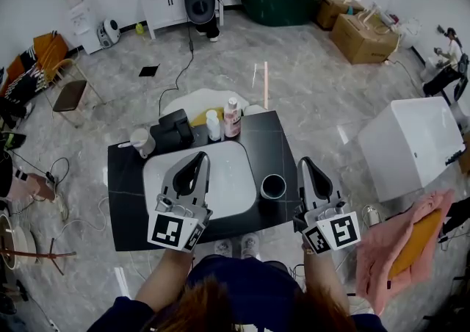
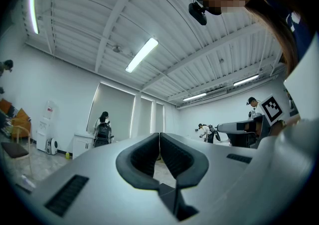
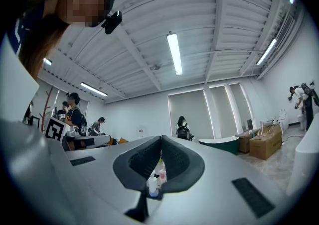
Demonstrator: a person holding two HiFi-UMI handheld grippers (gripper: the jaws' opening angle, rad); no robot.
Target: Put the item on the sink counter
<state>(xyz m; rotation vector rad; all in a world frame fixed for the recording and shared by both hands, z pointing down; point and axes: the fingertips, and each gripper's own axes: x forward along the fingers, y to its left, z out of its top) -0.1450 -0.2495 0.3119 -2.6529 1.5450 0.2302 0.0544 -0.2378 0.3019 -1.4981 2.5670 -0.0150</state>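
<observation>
Cup (image 1: 273,186) interior is seen as dark; contents cannot be made out. It is stood upright on the black surface (image 1: 275,143), at 3 o'clock of the white basin (image 1: 233,176), just beside the rim. The basin is partly covered by the left tongs (image 1: 200,159), held over it, pressed together with nothing between. The right tongs (image 1: 303,164) are held at 3 o'clock of the cup, near it, likewise together and empty. At 12 o'clock of the basin a black box (image 1: 174,130), white bottle (image 1: 213,125) and pink bottle (image 1: 232,118) are lined up; labels too small to be read.
</observation>
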